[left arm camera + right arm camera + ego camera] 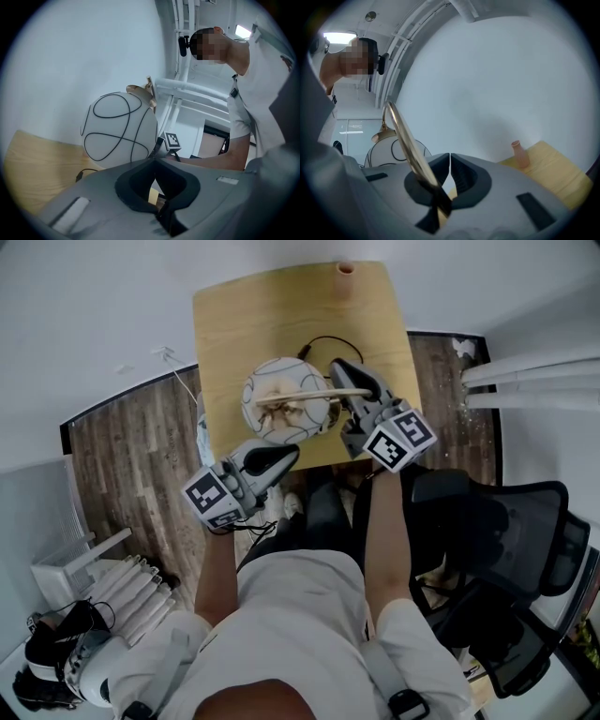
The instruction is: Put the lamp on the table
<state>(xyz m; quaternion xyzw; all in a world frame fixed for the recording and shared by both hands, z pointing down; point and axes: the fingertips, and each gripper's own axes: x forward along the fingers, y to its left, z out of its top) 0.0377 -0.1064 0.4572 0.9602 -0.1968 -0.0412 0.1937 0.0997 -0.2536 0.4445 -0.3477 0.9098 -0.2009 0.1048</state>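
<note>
The pale wooden tabletop [244,324] fills the upper middle of the head view, with a black mesh office chair [511,531] at the right, beside the person; the lamp [281,399] is over the near part of the tabletop, close to its front edge, a white globe crossed by thin black lines; its underside is hidden, so I cannot tell whether it rests fully on the wood; a curved brass rod [319,396] runs from the top of the globe across to the right.

The right gripper [339,368] points level at the lamp from the right; in the right gripper view its jaws stand almost together, only a hairline slit between the tips, closed around the brass rod [401,136], which passes through the hollow behind the tips; the left gripper [292,452] sits just beside the globe at the near edge, apart from it, its jaws together with nothing between them.

A black cord [323,341] loops on the tabletop behind the globe; a small pinkish vase [345,279] stands upright at the far edge, well apart from the lamp.
</note>
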